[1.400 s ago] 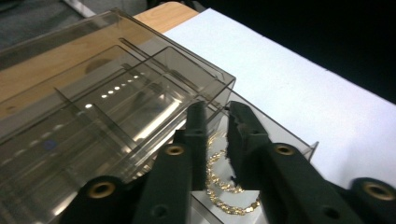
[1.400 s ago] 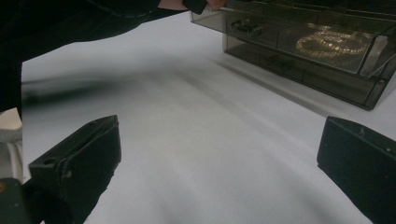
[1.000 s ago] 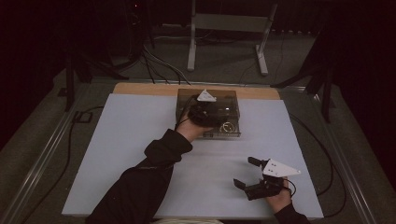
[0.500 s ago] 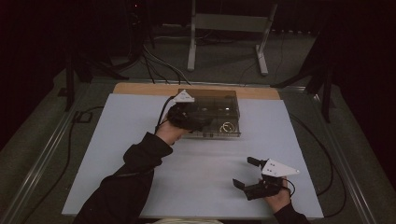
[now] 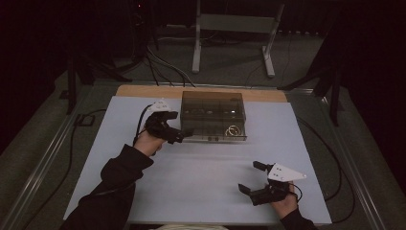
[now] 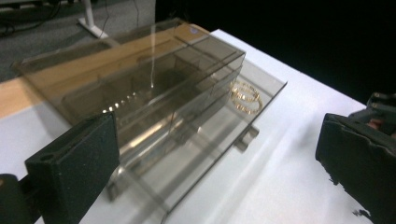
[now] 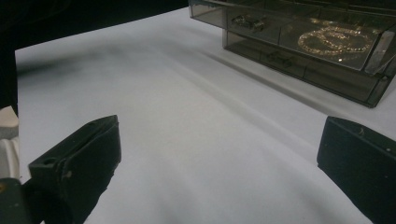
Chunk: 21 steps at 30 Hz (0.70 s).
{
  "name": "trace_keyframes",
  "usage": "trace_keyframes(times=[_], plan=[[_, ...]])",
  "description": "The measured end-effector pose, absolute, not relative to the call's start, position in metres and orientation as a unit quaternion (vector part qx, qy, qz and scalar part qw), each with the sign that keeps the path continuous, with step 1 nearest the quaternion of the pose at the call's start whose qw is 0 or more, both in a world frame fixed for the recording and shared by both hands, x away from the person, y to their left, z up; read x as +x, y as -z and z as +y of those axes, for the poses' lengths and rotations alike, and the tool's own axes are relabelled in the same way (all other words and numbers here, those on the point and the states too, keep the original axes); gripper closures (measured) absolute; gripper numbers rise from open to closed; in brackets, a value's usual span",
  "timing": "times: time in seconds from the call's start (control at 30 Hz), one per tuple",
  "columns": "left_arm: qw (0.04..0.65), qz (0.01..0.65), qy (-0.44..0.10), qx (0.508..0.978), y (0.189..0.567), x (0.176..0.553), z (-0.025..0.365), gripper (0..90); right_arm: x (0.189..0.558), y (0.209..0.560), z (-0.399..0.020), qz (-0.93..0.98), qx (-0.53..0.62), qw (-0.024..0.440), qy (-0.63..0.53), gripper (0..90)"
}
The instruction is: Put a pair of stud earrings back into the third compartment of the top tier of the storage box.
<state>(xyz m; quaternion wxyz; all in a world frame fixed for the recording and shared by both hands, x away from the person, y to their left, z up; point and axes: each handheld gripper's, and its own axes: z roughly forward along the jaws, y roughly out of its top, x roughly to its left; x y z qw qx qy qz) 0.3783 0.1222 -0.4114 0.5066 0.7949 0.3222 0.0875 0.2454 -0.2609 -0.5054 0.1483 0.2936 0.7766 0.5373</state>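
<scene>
Smoked clear organizer box [image 5: 213,115]: upper centre of frame, on counter [image 5: 201,187], drawer out, gold bangles [image 5: 233,130] inside. Left claw [image 5: 184,134]: just opening, wide, empty, beside box's left corner, likely released. Right claw [image 5: 250,178]: wide, empty, parked lower right.

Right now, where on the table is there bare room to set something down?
Bare white mat lies between the smoked drawer box and the right gripper, and right of the box. It is tight at the box's left corner, beside the left gripper.

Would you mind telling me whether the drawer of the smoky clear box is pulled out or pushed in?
Pulled out. The drawer juts past the box front, leaving the gold bracelets in it uncovered.
</scene>
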Motion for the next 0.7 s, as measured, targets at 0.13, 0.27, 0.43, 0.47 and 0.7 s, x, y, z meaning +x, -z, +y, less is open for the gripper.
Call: trace_keyframes(times=[0.13,0.27,0.43,0.47,0.7], plan=[[0.503,0.327,-0.094,0.794,0.417,0.372,0.136,0.5,0.246,0.506,-0.26,0.777,0.296,0.147,-0.536,0.0],[0.505,0.334,-0.101,0.789,0.424,0.362,0.149,0.6,0.246,0.506,-0.261,0.776,0.295,0.149,-0.537,0.0],[0.502,0.342,-0.098,0.788,0.438,0.351,0.164,0.6,0.246,0.505,-0.262,0.774,0.297,0.151,-0.538,0.0],[0.502,0.345,-0.097,0.787,0.441,0.349,0.166,0.5,0.246,0.506,-0.262,0.775,0.298,0.15,-0.537,0.0],[0.495,0.351,-0.076,0.791,0.467,0.335,0.174,0.6,0.247,0.506,-0.261,0.776,0.298,0.15,-0.535,0.0]])
